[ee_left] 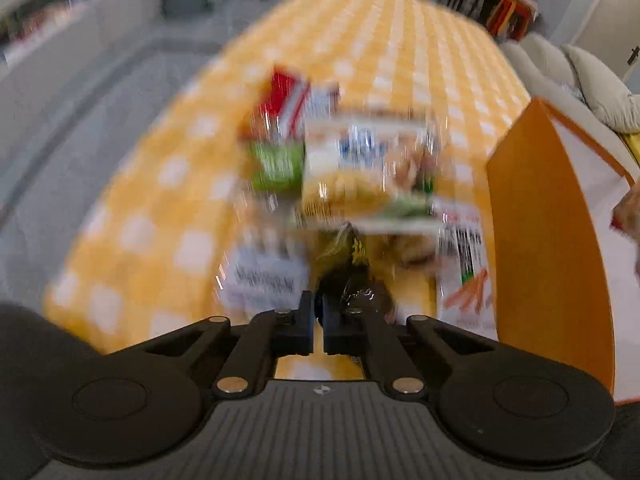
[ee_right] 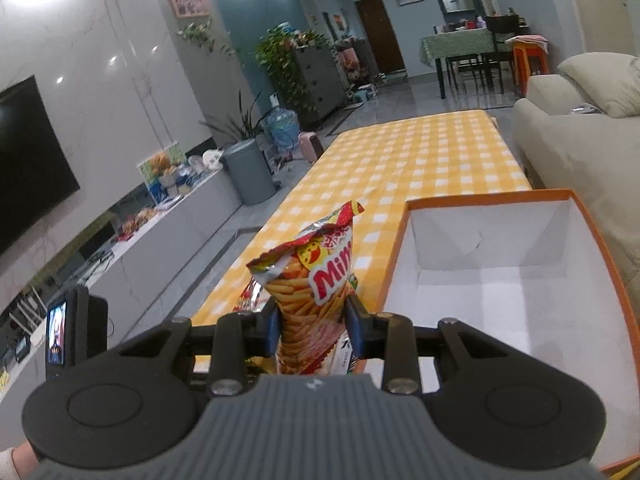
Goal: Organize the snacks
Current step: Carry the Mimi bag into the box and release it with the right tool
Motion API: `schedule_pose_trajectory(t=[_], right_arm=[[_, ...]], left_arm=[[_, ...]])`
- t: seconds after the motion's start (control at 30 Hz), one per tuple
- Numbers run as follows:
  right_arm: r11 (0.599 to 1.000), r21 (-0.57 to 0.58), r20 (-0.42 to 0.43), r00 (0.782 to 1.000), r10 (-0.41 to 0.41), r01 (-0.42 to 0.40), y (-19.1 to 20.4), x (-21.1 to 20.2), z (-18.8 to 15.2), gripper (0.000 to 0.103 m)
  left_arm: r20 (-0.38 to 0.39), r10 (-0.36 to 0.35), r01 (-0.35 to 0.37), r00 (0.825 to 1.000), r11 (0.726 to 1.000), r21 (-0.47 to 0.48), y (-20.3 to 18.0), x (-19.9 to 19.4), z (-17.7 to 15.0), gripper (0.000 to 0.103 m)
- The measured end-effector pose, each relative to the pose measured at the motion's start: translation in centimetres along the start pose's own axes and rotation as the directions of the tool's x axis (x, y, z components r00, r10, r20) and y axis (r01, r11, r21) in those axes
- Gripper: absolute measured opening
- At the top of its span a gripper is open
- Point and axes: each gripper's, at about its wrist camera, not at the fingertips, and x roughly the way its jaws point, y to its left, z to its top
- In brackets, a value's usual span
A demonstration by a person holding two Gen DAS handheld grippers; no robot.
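The left wrist view is motion-blurred. My left gripper (ee_left: 318, 320) is shut on the edge of a dark and yellow snack packet (ee_left: 352, 276) above the yellow checked tablecloth (ee_left: 160, 208). Beyond it lie several snack packets: a yellow-and-white one (ee_left: 368, 168), a red one (ee_left: 286, 100), a green one (ee_left: 276, 164) and a white one with orange sticks (ee_left: 464, 268). My right gripper (ee_right: 314, 320) is shut on a red and yellow stick-snack bag (ee_right: 316, 280), held upright just left of the orange box (ee_right: 500, 280), whose white inside shows nothing in it.
The orange box (ee_left: 536, 240) stands at the right of the left wrist view. A beige sofa (ee_right: 580, 140) runs along the table's right side. A TV cabinet (ee_right: 160, 240) and a grey bin (ee_right: 248, 172) stand left. The checked table (ee_right: 420, 160) stretches away.
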Motion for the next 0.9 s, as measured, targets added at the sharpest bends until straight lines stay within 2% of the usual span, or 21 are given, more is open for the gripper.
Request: schedule_pose_trajectory(t=[0.03, 0.1, 0.17, 0.23, 0.27, 0.3, 0.33, 0.43, 0.53, 0.63, 0.7, 0.87, 0.9], right_arm=[[1.0, 0.007, 0.006, 1.0, -0.003, 0.003, -0.2, -0.2, 0.2, 0.032], [1.0, 0.018, 0.015, 1.0, -0.012, 0.012, -0.4, -0.6, 0.3, 0.032], [0.999, 0.022, 0.017, 1.0, -0.024, 0.024, -0.5, -0.8, 0.4, 0.032], [0.999, 0.021, 0.018, 0.999, -0.028, 0.027, -0.4, -1.0, 0.4, 0.032], [0.999, 0.02, 0.018, 1.0, -0.026, 0.025, -0.4, -1.0, 0.4, 0.032], [1.0, 0.016, 0.019, 1.0, -0.025, 0.024, -0.4, -1.0, 0.4, 0.032], [1.0, 0.01, 0.02, 1.0, -0.024, 0.023, -0.4, -1.1, 0.4, 0.032], [1.0, 0.005, 0.023, 0.999, -0.028, 0.028, -0.5, -1.2, 0.3, 0.032], [0.998, 0.029, 0.005, 0.998, -0.055, 0.055, -0.9, -0.9, 0.4, 0.032], [0.997, 0.06, -0.019, 0.998, -0.056, 0.057, -1.3, -0.8, 0.4, 0.032], [0.996, 0.065, -0.023, 0.998, -0.051, 0.053, -1.5, -0.8, 0.4, 0.032], [0.998, 0.046, -0.024, 0.999, -0.048, 0.049, -1.3, -0.7, 0.3, 0.032], [0.998, 0.046, -0.027, 0.999, -0.047, 0.048, -1.4, -0.7, 0.2, 0.032]], left_arm=[[-0.039, -0.013, 0.012, 0.999, 1.0, -0.025, 0.2, 0.7, -0.2, 0.004], [-0.063, -0.04, 0.038, 0.997, 0.999, -0.037, 0.2, 1.0, -0.4, 0.006], [-0.072, -0.084, 0.081, 0.994, 0.996, -0.044, 0.0, 0.9, -0.3, 0.016], [-0.063, -0.108, 0.103, 0.992, 0.992, -0.075, 0.1, 0.8, -0.2, 0.042], [-0.054, -0.104, 0.099, 0.993, 0.99, -0.096, 0.3, 0.7, -0.2, 0.047], [-0.051, -0.105, 0.099, 0.993, 0.989, -0.111, 0.3, 0.7, -0.2, 0.059], [-0.057, -0.112, 0.104, 0.992, 0.987, -0.125, 0.4, 0.8, -0.1, 0.064], [-0.092, -0.107, 0.091, 0.99, 0.983, -0.158, 0.3, 1.4, 0.0, 0.066], [-0.131, -0.064, 0.048, 0.989, 0.991, -0.125, -0.8, 2.6, 0.2, 0.068], [-0.103, -0.039, 0.026, 0.994, 0.992, -0.122, -1.8, 2.9, 0.5, 0.07], [-0.11, -0.03, 0.016, 0.993, 0.991, -0.132, -2.0, 3.3, 0.6, 0.072], [-0.11, -0.048, 0.029, 0.993, 0.985, -0.171, -1.8, 3.3, 0.9, 0.073], [-0.11, -0.057, 0.037, 0.992, 0.983, -0.178, -1.6, 3.3, 0.9, 0.071]])
